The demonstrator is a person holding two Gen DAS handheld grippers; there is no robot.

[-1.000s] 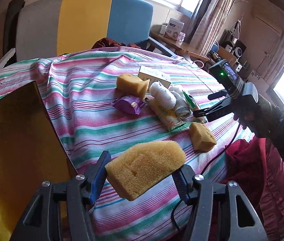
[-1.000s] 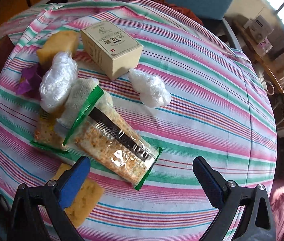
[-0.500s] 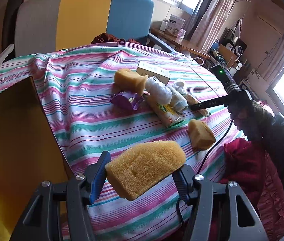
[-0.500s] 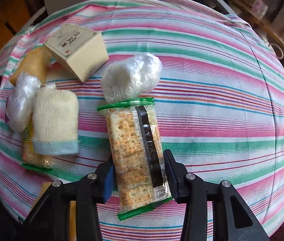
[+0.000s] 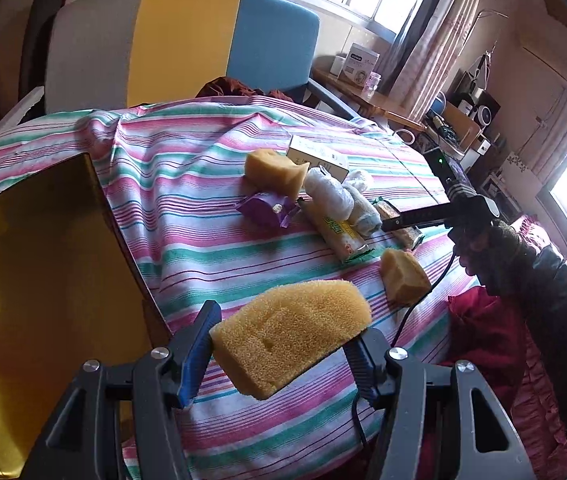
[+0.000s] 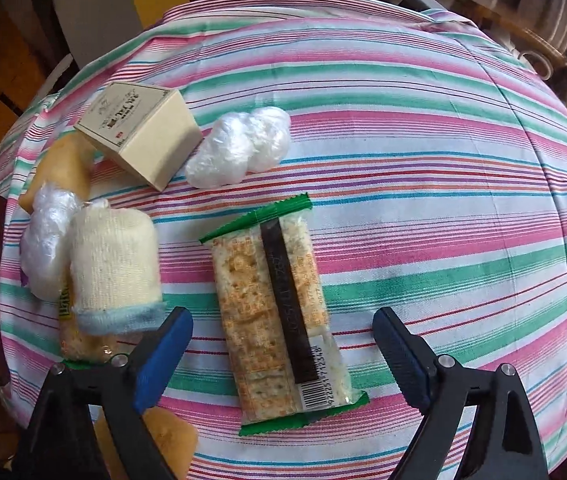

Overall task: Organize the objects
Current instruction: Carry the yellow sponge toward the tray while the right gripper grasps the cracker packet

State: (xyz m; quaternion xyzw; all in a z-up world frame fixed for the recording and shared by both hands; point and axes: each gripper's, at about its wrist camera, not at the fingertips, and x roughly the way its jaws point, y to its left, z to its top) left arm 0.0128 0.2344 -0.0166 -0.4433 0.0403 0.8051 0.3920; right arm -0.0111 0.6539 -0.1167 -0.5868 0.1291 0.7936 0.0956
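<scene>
My left gripper (image 5: 285,340) is shut on a big yellow sponge (image 5: 303,320), held above the striped tablecloth (image 5: 203,240). In the right wrist view, a green-edged cracker pack (image 6: 251,280) lies flat on the cloth. My right gripper (image 6: 281,322) points down over it, and its jaws are opening, wide on either side of the pack with the pads off it. In the left wrist view the right gripper (image 5: 415,220) shows side-on by the pile of items.
By the pack lie a beige box (image 6: 143,128), a white plastic bundle (image 6: 239,148), a cream cloth roll (image 6: 113,256), a second cracker pack (image 6: 79,340) and two small sponges (image 5: 403,276). A purple packet (image 5: 267,208) and a gold box (image 5: 43,260) are further left. A chair (image 5: 187,40) stands behind.
The right gripper swung over the cracker pack, shut on it and turned it away from the pile. It has now opened and left the pack flat. The left gripper kept still with its sponge.
</scene>
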